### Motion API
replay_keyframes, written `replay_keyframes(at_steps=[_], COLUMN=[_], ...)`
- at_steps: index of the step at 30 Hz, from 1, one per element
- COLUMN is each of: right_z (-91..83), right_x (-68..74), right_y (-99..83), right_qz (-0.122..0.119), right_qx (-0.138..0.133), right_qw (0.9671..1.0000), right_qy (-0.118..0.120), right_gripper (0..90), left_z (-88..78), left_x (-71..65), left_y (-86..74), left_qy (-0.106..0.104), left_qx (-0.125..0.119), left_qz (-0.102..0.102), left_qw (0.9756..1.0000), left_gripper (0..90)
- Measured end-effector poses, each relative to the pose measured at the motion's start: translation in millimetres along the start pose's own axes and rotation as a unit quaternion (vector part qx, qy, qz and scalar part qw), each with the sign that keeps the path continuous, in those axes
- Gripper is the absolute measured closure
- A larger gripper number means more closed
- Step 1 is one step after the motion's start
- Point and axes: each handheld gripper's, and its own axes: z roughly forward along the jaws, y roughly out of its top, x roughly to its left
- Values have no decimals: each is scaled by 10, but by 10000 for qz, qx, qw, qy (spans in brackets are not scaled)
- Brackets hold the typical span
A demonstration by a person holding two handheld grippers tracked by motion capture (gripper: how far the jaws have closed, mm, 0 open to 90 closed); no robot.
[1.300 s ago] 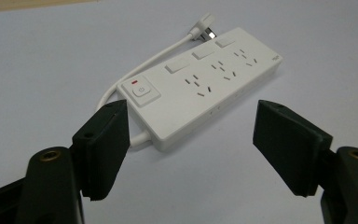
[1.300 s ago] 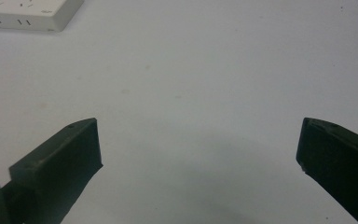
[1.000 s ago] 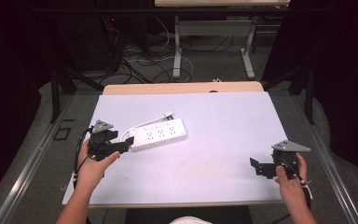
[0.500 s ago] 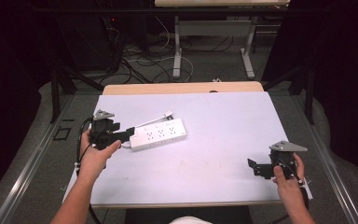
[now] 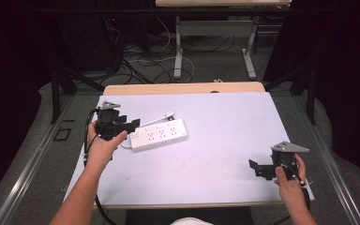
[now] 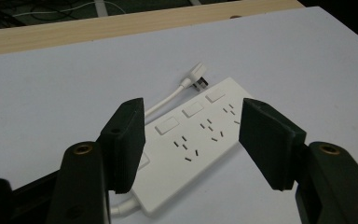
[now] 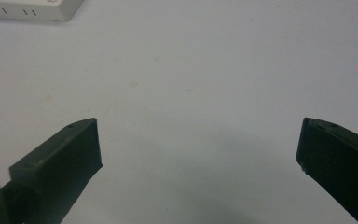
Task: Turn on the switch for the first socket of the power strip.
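White hard plastic, that is what I am dealing with: a power strip [image 5: 159, 135] lying flat on the desk [image 5: 215, 140], left of centre in the high view, with its cord [image 5: 155, 120] and plug [image 6: 198, 78] curled just behind it. I judge it light, rigid and a bit slick on its smooth top, so it should lift in one piece without sagging, though the cord will trail after it. My left gripper [image 5: 132, 125] hangs at the strip's left end; its jaws have just been closing but stand apart, the strip's near end seen between them in the left gripper view, not pressed. Across the narrow width, on the two long side walls near that end, looks the safest hold. My right gripper [image 5: 257, 168] sits released at lower right, well apart from the strip, nothing between its jaws.
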Motion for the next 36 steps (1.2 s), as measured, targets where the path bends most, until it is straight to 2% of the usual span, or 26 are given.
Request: replay_keyframes(at_steps=[7, 10, 15, 16, 17, 21, 27, 35, 36], right_z=[6, 10, 13, 15, 19, 22, 26, 30, 31], right_x=[-6, -6, -8, -8, -10, -13, -13, -18, -17], right_y=[-3, -3, -6, -7, -8, -9, -12, -13, -14], right_qz=[5, 15, 20, 22, 14, 14, 19, 13, 15], right_qx=[10, 10, 25, 27, 16, 17, 19, 35, 39], right_qw=[10000, 10000, 10000, 10000, 10000, 10000, 10000, 10000, 10000], right_qy=[-9, 7, 11, 12, 10, 21, 30, 24, 35], right_gripper=[0, 0, 0, 0, 0, 0, 0, 0, 0], left_z=[84, 126, 178, 189, 205, 267, 353, 477, 479], left_x=[-17, -32, -42, -35, -42, -43, -19, -6, 3], left_y=[84, 113, 155, 163, 166, 182, 205, 221, 229], left_qy=[-18, -31, -25, 3, 0, -3, 33, 83, 44], left_qx=[134, 155, 249, 263, 262, 326, 468, 442, 515], left_qz=[-78, -171, -190, -124, -188, -239, -204, -363, -342], left_qw=[9999, 9997, 9995, 9996, 9995, 9992, 9987, 9983, 9981], left_gripper=[437, 452, 487, 494, 501, 538, 600, 691, 698])
